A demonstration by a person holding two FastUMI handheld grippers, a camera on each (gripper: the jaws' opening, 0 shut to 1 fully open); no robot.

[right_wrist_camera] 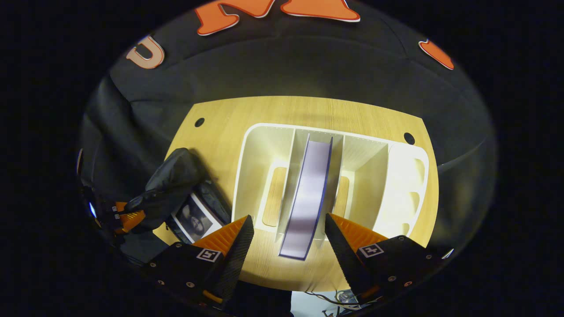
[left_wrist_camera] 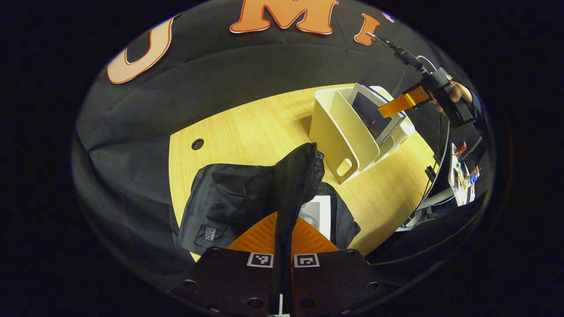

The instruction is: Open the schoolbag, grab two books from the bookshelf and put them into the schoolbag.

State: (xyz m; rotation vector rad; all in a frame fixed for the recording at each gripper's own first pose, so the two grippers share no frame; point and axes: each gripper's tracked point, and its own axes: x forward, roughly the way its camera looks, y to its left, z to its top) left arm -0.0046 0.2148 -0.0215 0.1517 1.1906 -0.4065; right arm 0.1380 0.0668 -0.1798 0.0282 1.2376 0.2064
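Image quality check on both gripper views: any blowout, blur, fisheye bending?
Right gripper view: white bookshelf blown out on its right side, book spine softly smeared. Left gripper view: evenly lit, sharp on the schoolbag flap; table edge bends with the fisheye.

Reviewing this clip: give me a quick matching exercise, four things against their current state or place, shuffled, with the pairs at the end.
Things:
1. left gripper
2. right gripper
3. book with the pale purple cover
4. book with the dark picture

States or places:
A. standing in a slot of the white bookshelf
B. lying inside the open schoolbag
C. shut on the schoolbag's raised flap
D. open, one finger on each side of an upright book

Pairs: 1-C, 2-D, 3-A, 4-B
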